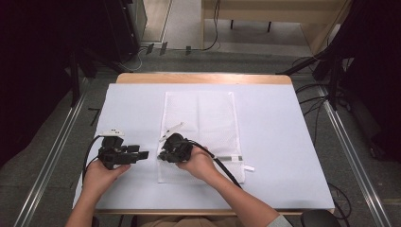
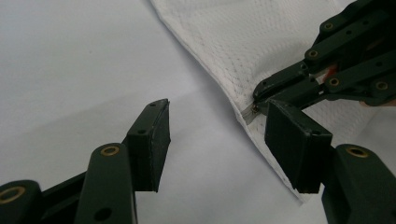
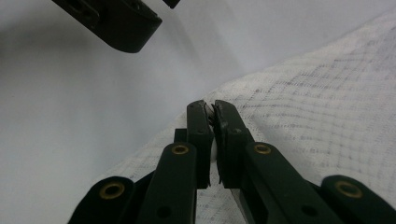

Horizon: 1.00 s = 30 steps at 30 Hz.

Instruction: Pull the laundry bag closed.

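Observation:
A white mesh bag [image 1: 203,118] lies flat in the middle of the table. My right gripper [image 1: 161,156] is at the bag's near left edge, shut on a small metal zipper pull [image 2: 252,112]. In the right gripper view its jaws [image 3: 208,106] are pressed together over the bag's edge [image 3: 299,107]. My left gripper [image 1: 143,154] rests on the table just left of the bag and points at the right gripper. It is open [image 2: 219,116] with nothing between its pads [image 2: 156,140], and the right gripper's tips [image 2: 258,96] sit just beyond its far pad.
A pale sheet [image 1: 283,142] covers the wooden table [image 1: 203,78]. A grey strip [image 1: 230,158] and a white tag [image 1: 249,168] sit at the bag's near right corner. Cables and dark stands lie on the floor around the table.

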Motion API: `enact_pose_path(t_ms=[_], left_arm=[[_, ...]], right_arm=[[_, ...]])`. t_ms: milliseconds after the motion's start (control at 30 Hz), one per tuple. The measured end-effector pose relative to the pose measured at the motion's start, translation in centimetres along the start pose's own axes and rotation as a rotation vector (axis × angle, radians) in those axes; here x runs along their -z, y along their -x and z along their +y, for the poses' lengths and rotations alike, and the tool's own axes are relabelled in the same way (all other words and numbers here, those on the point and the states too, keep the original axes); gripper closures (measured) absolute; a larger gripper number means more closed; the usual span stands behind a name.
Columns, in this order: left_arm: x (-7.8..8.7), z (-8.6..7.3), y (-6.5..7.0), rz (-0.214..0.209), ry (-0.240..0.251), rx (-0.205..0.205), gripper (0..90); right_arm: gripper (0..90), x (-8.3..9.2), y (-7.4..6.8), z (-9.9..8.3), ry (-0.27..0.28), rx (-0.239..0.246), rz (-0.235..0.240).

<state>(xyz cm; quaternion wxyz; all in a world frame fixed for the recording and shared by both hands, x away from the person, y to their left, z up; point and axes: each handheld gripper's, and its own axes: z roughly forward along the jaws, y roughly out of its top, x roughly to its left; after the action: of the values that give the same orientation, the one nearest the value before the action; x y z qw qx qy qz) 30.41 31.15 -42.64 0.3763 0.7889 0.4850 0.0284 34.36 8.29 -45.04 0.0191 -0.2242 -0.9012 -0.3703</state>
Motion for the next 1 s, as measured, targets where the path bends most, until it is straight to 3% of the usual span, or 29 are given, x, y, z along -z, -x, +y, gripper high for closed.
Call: enact_pose_path(t_ms=[200, 467, 1000], left_arm=[[-0.3, 0.0, 0.4, -0.027, -0.009, -0.027, 42.6], [-1.5, 0.1, 1.3, -0.072, -0.056, -0.076, 44.4], [-3.2, 0.3, 2.0, -0.14, -0.113, -0.107, 58.8]], right_arm=[[87.6, 0.6, -0.1, 0.3, 0.017, 0.002, 0.0], [87.6, 1.3, -0.1, 0.7, 0.038, 0.01, 0.004], [87.9, 2.6, -0.4, 1.2, 0.066, 0.033, 0.036]])
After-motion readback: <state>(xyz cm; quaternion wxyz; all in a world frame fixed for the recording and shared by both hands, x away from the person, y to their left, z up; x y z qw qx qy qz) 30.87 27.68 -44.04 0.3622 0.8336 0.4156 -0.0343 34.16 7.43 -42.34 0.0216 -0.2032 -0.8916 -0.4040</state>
